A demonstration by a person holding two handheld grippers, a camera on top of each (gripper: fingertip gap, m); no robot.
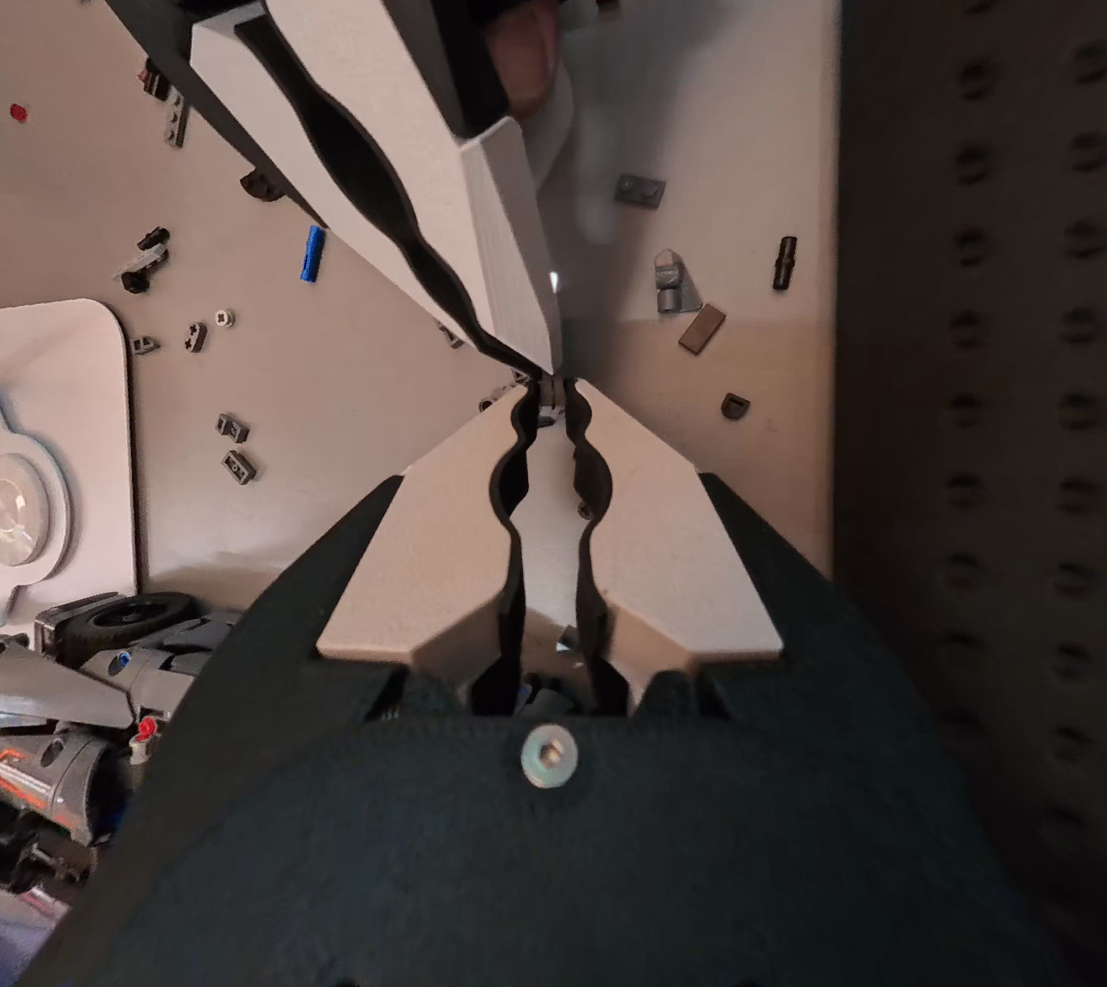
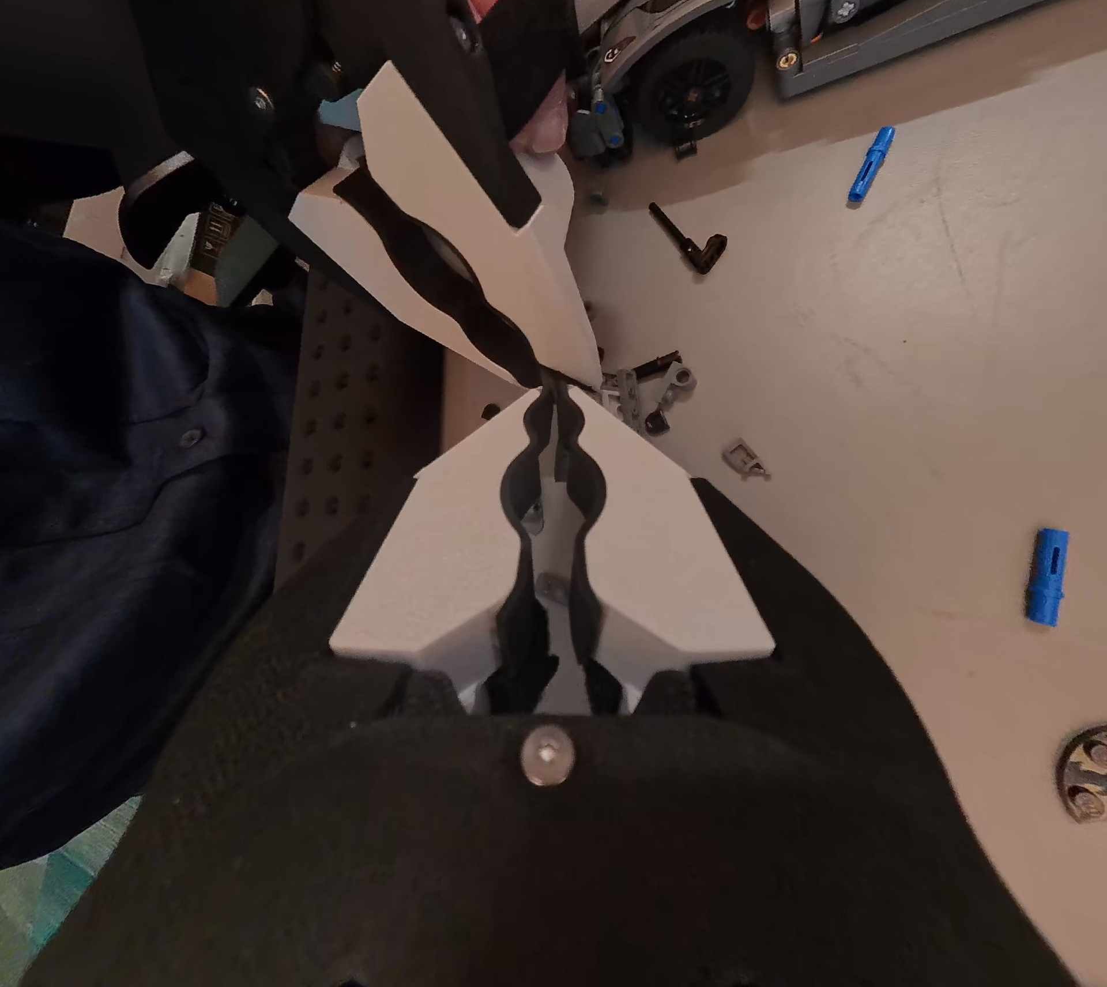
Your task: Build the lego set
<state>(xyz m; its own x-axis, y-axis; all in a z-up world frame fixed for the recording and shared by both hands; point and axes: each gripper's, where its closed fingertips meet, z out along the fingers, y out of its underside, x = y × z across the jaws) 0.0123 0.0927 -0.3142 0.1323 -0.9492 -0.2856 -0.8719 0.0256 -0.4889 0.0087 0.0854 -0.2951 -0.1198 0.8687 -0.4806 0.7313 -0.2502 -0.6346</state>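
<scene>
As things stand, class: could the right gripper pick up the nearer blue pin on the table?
Probably not yet. The right gripper looks shut on a small dark piece, tip to tip with the left gripper. The blue pin itself lies unobstructed.

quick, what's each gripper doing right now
left gripper: shut on a small grey piece.
right gripper: tips closed on a small dark piece, meeting the left's tips.
</scene>
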